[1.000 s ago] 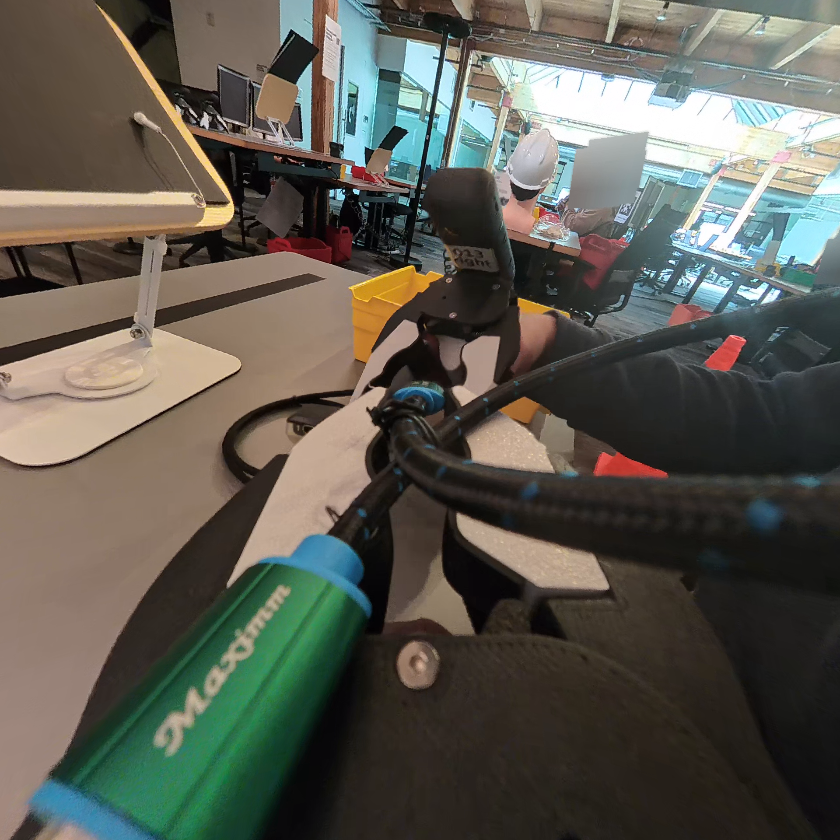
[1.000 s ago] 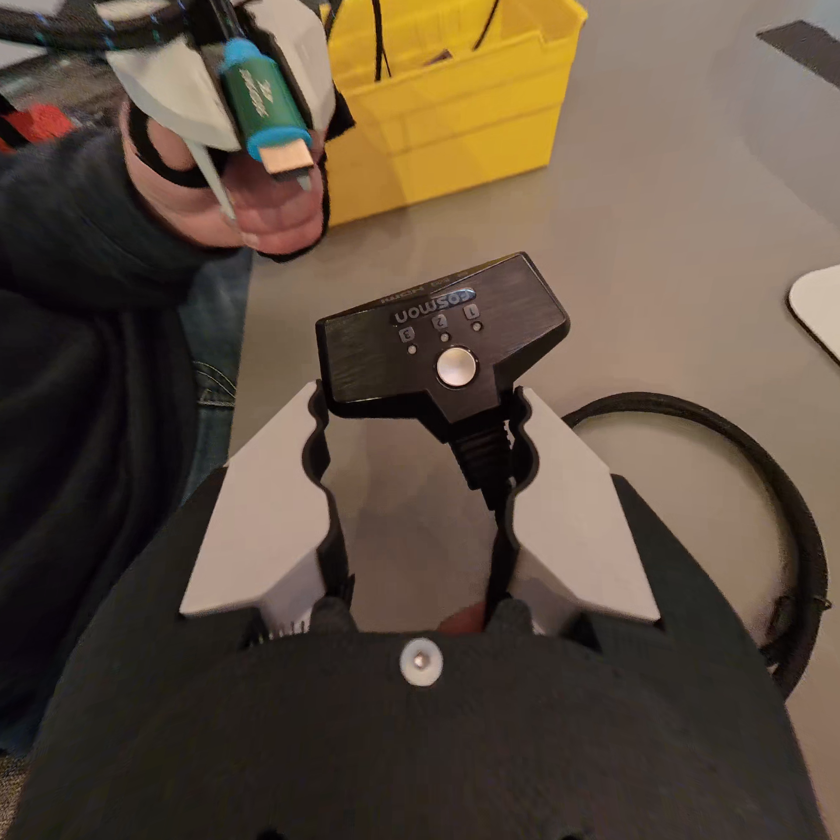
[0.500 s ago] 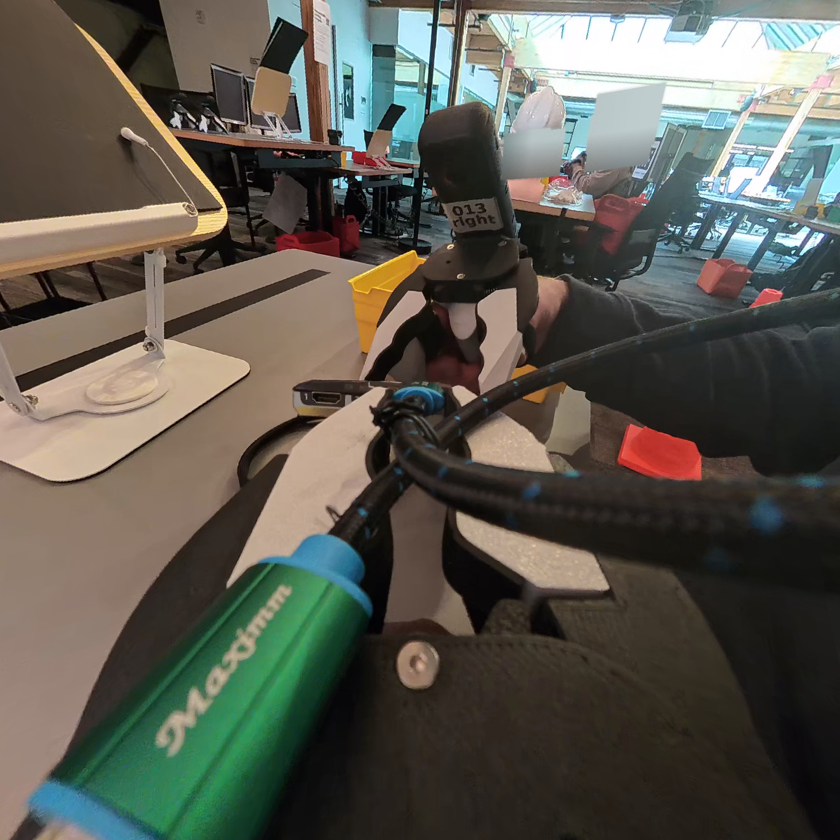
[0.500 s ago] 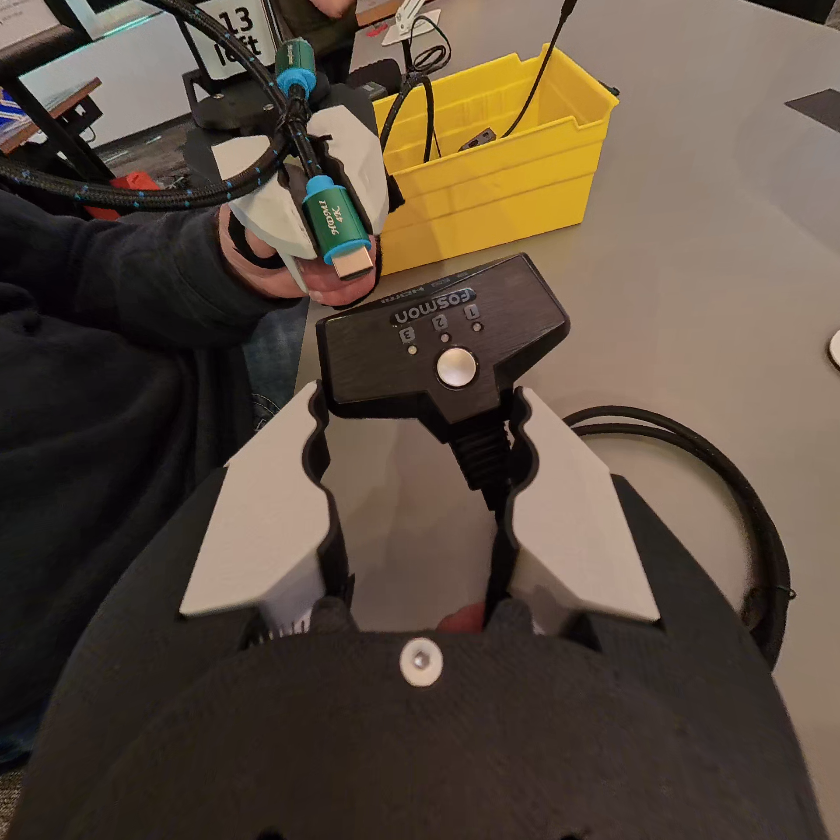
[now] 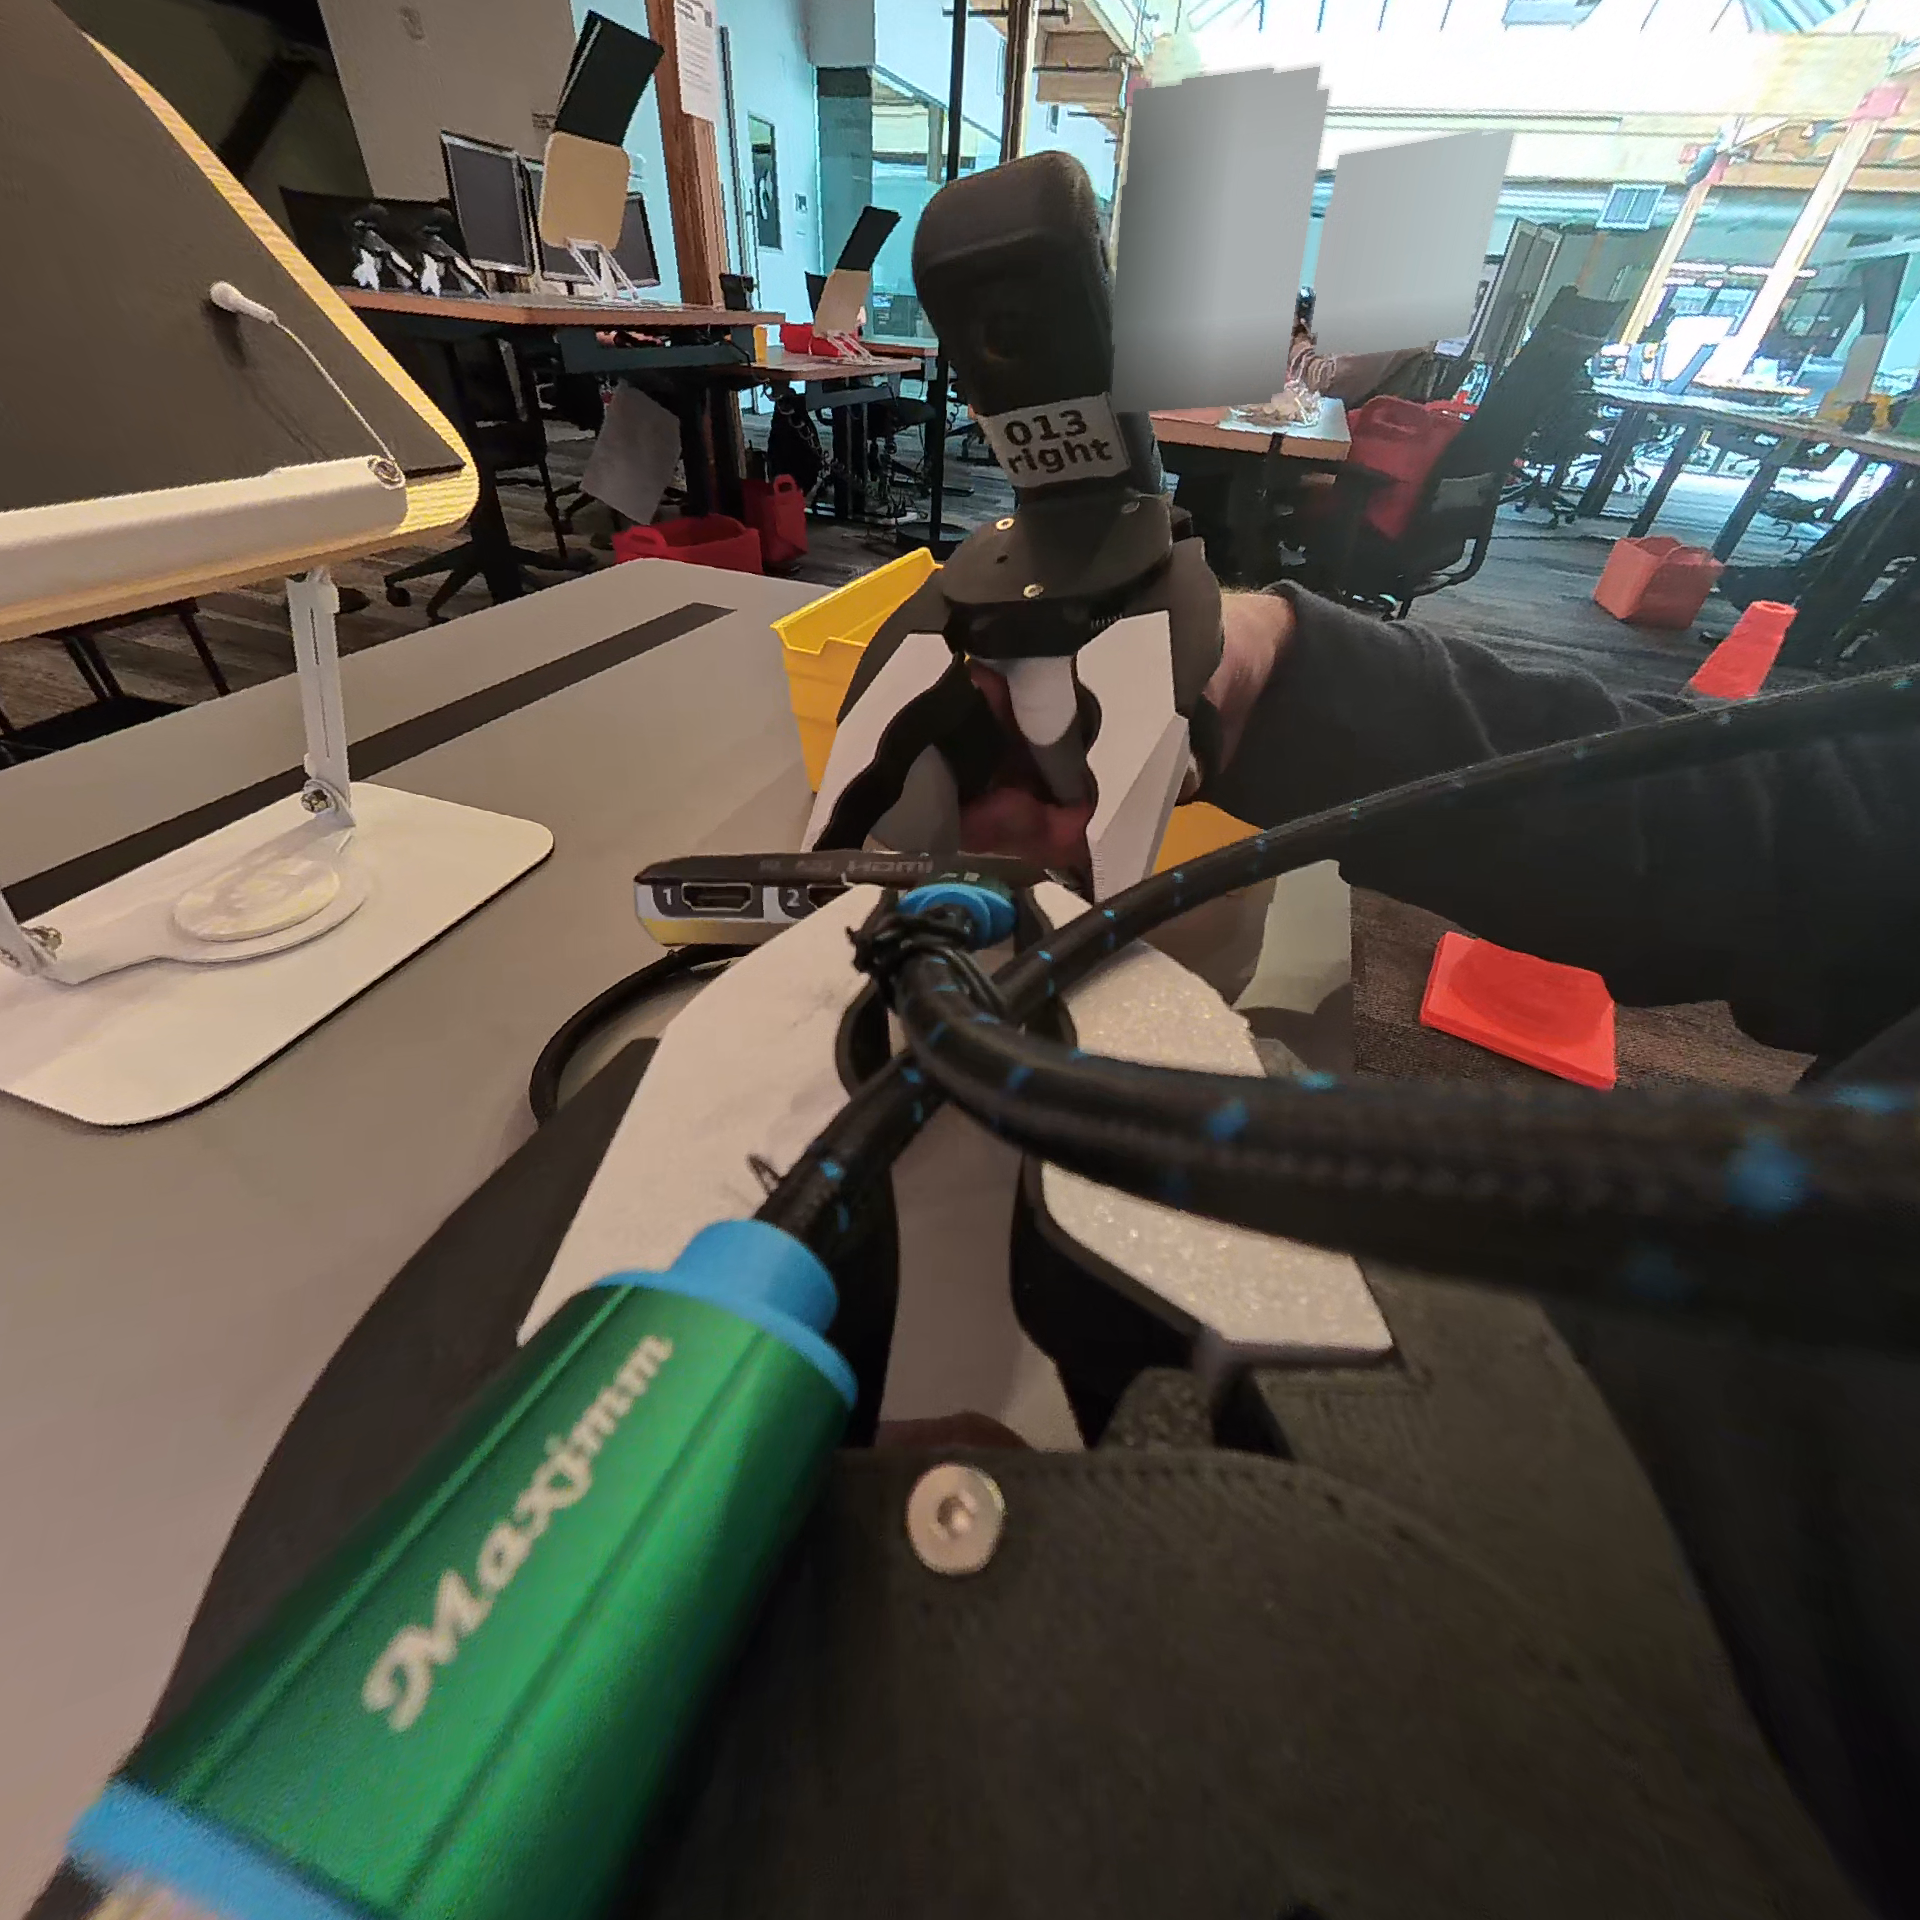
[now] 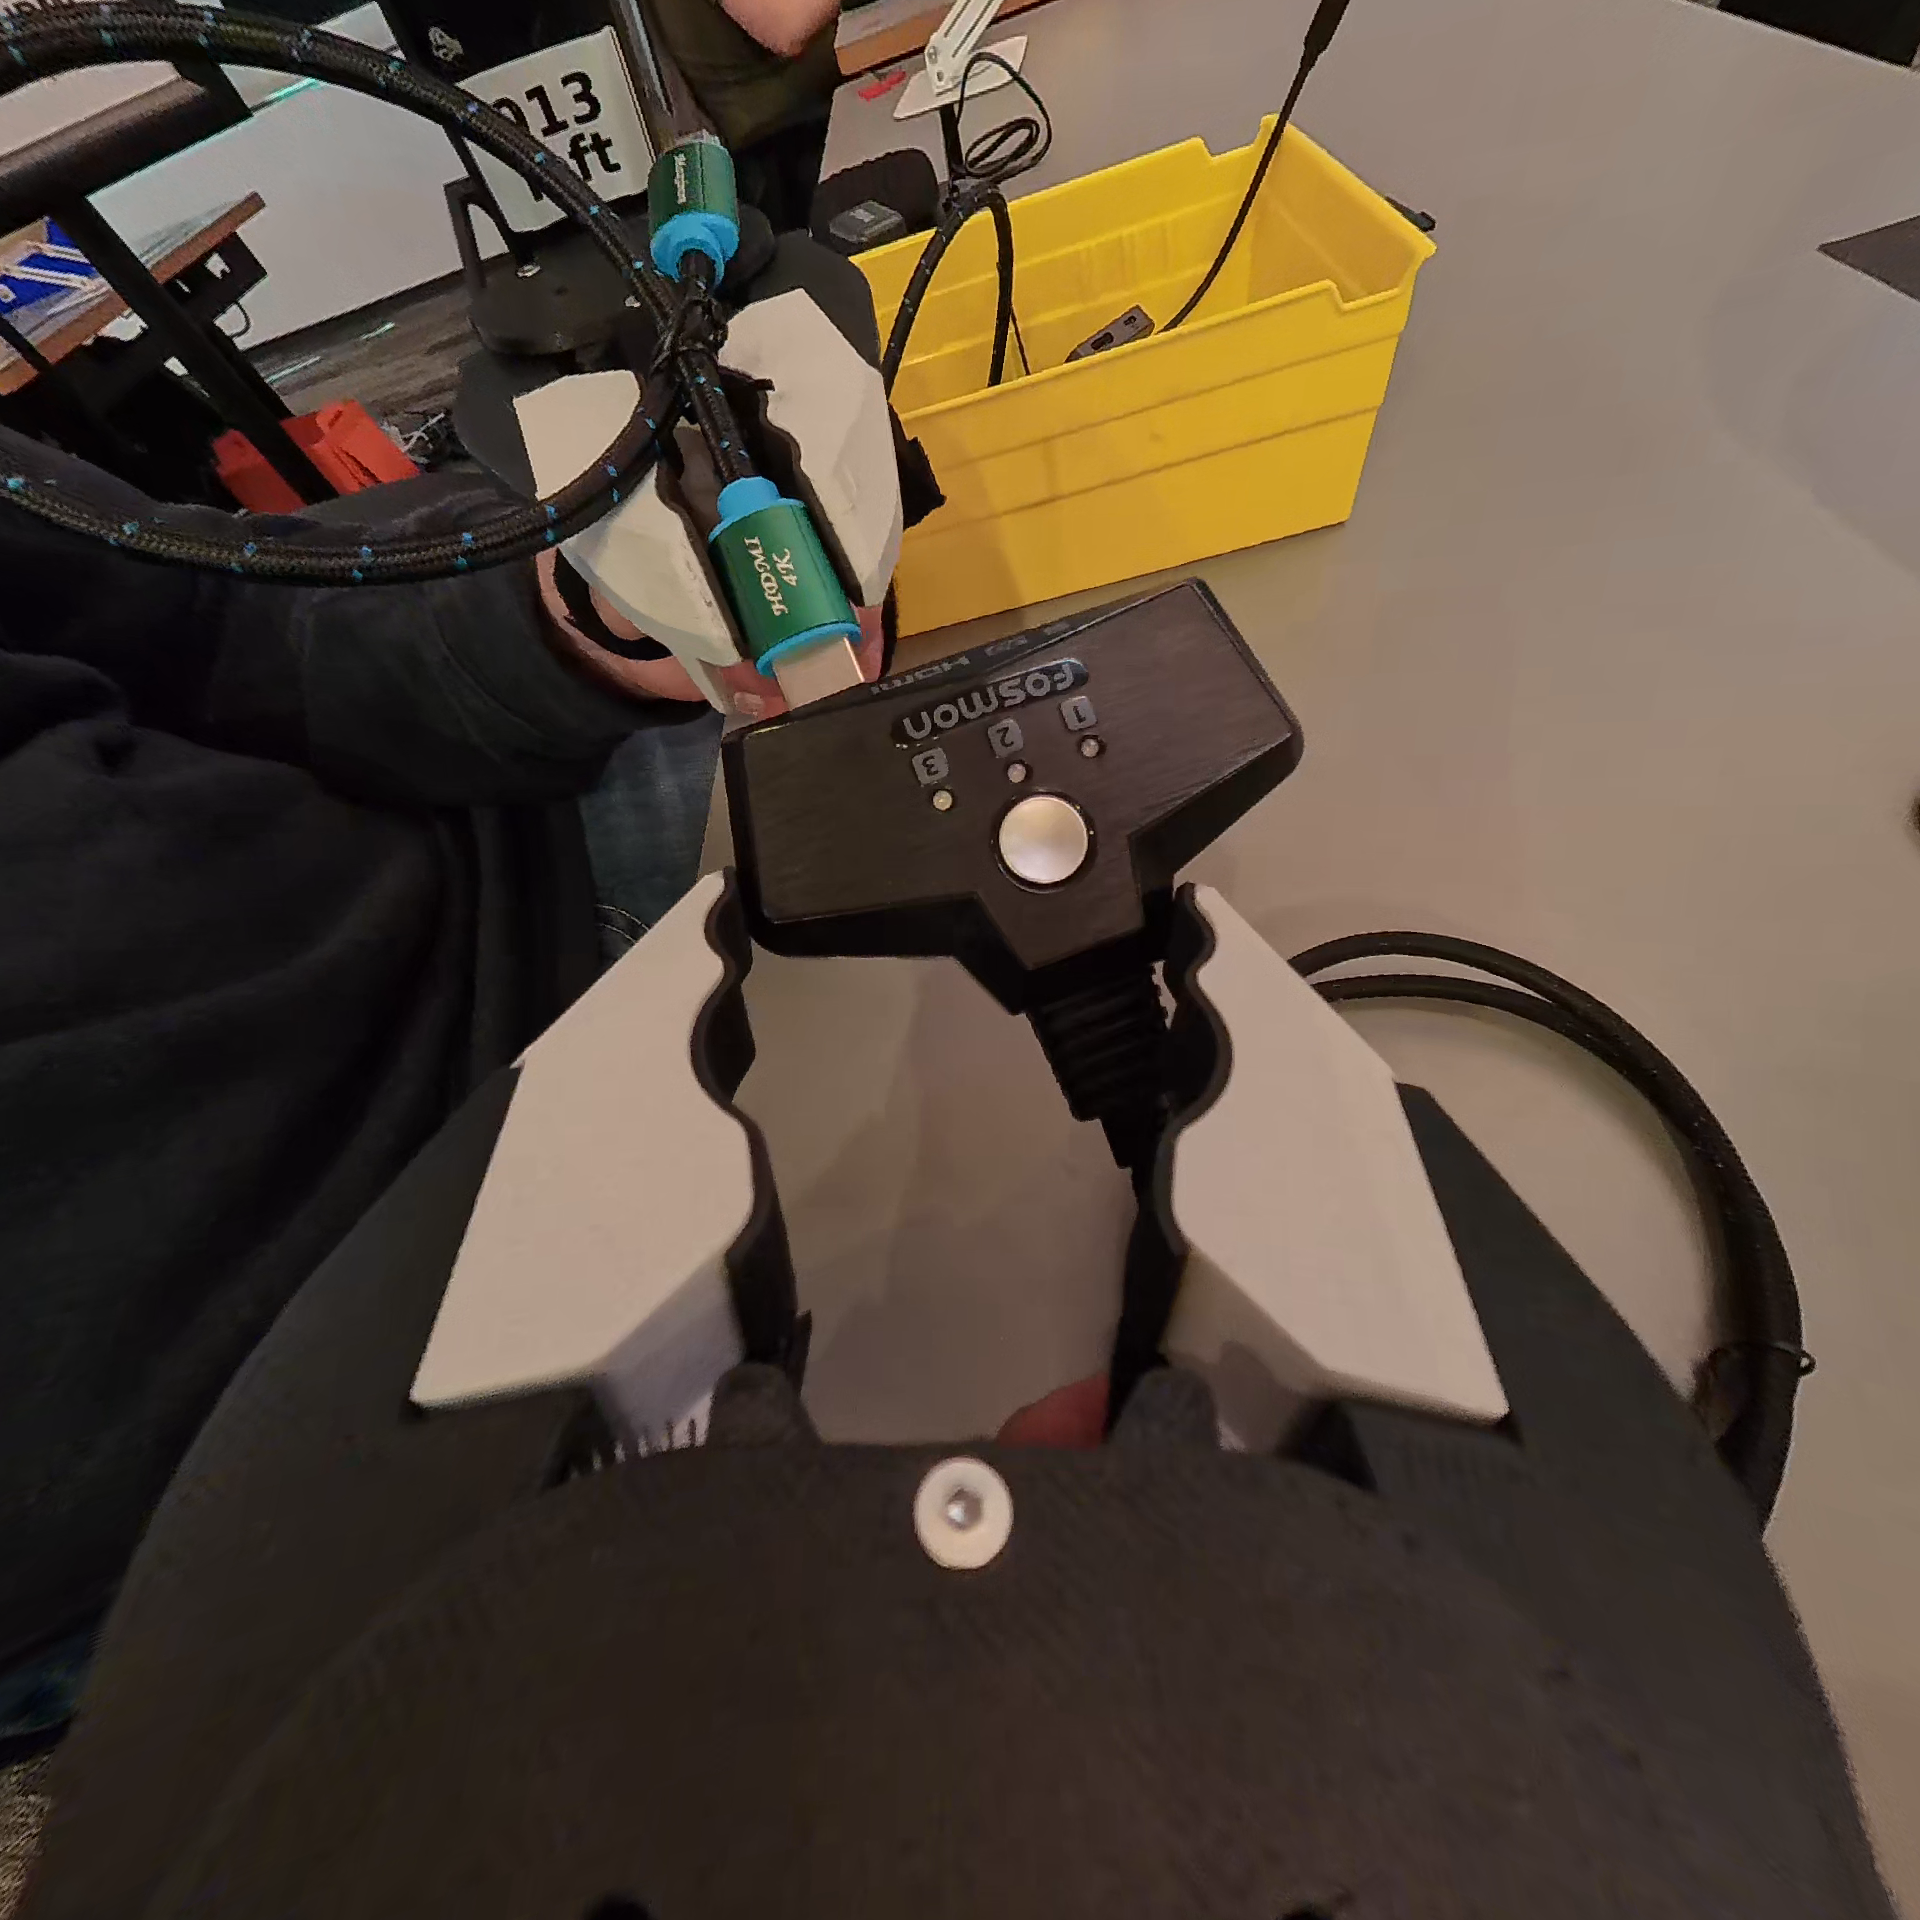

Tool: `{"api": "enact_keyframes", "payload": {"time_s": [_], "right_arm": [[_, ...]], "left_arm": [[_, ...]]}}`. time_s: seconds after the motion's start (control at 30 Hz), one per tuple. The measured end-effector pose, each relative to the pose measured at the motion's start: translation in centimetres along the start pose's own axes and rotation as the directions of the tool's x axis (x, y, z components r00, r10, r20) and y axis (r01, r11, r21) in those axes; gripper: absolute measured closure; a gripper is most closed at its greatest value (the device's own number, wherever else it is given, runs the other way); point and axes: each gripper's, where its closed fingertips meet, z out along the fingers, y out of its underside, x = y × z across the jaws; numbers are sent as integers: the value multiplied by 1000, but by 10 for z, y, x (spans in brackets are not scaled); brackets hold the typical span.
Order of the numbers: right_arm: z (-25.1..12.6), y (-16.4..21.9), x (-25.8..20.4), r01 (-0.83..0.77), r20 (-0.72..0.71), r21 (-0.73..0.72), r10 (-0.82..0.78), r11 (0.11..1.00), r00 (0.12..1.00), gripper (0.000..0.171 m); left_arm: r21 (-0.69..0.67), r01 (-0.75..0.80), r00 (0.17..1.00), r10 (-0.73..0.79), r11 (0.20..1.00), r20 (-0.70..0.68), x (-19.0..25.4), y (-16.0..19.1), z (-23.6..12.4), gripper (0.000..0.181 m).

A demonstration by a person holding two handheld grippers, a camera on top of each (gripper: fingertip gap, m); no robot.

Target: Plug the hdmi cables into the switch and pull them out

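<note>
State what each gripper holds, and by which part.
Left gripper: HDMI cable, gripped just behind its green plug. Right gripper: switch, at its narrow cable end.

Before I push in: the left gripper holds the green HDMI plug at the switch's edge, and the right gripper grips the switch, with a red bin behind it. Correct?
Not quite: the bin behind the switch is yellow, as the right wrist view shows. The left gripper does hold the green HDMI plug there, and the right gripper grips the switch.
</note>
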Motion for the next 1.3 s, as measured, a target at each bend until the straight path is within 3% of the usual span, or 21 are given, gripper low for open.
{"api": "enact_keyframes", "payload": {"time_s": [0.4, 0.93, 1.3], "right_arm": [[0, -1, -1, -4, 5, 6, 4, 1000, 1000, 92], [-1, 0, 3, 31, -71, -41, -34, 999, 997, 92], [-1, -1, -2, -3, -37, -36, 2, 999, 999, 92]], "left_arm": [[-28, -71, 997, 71, 997, -3, 4, 1, -1, 161], [-11, -38, 999, 38, 999, 13, 1, 2, 0, 161], [-6, -64, 998, 64, 998, -6, 4, 0, -2, 161]]}}
